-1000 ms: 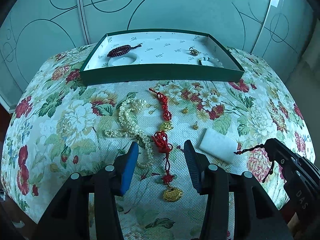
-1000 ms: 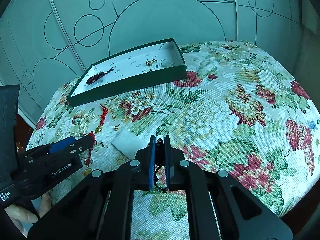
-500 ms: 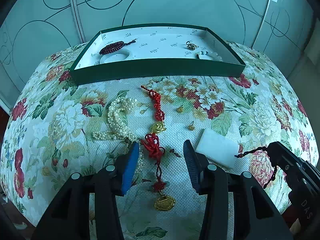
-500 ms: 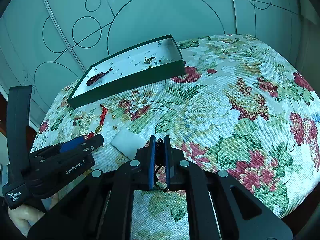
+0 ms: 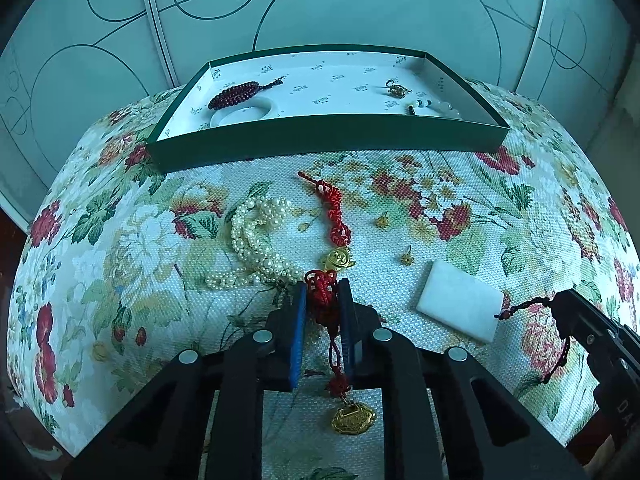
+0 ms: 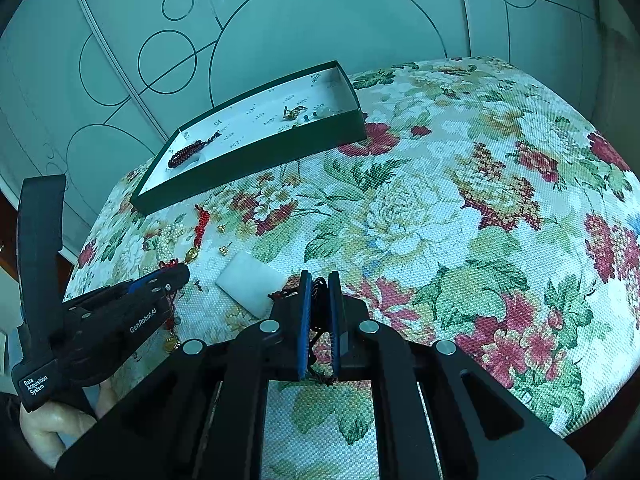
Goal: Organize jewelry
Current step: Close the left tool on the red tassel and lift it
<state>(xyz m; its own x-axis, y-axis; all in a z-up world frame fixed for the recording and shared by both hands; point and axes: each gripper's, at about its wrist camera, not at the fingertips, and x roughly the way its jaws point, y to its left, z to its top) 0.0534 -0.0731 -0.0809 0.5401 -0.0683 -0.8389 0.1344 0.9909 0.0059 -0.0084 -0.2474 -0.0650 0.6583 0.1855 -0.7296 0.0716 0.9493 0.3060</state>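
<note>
A red knotted cord ornament (image 5: 334,216) with gold charms lies on the floral cloth. My left gripper (image 5: 323,304) is shut on its middle red knot; a gold pendant (image 5: 353,419) hangs below the jaws. My right gripper (image 6: 319,292) is shut on a dark red cord bracelet (image 6: 320,286), whose loop also shows at the right of the left wrist view (image 5: 532,308). A green tray (image 5: 328,138) at the back holds a dark bead bracelet (image 5: 234,95), a white bangle (image 5: 244,115) and small pieces.
A pearl necklace (image 5: 256,240) lies left of the red ornament. Two small gold earrings (image 5: 382,221) and a white pad (image 5: 460,306) lie to its right. The cloth-covered surface drops off at the front and sides. A glass wall stands behind the tray.
My left gripper has moved forward and closed on the red knot of the ornament. The right gripper stays shut on the dark bracelet and has barely moved.
</note>
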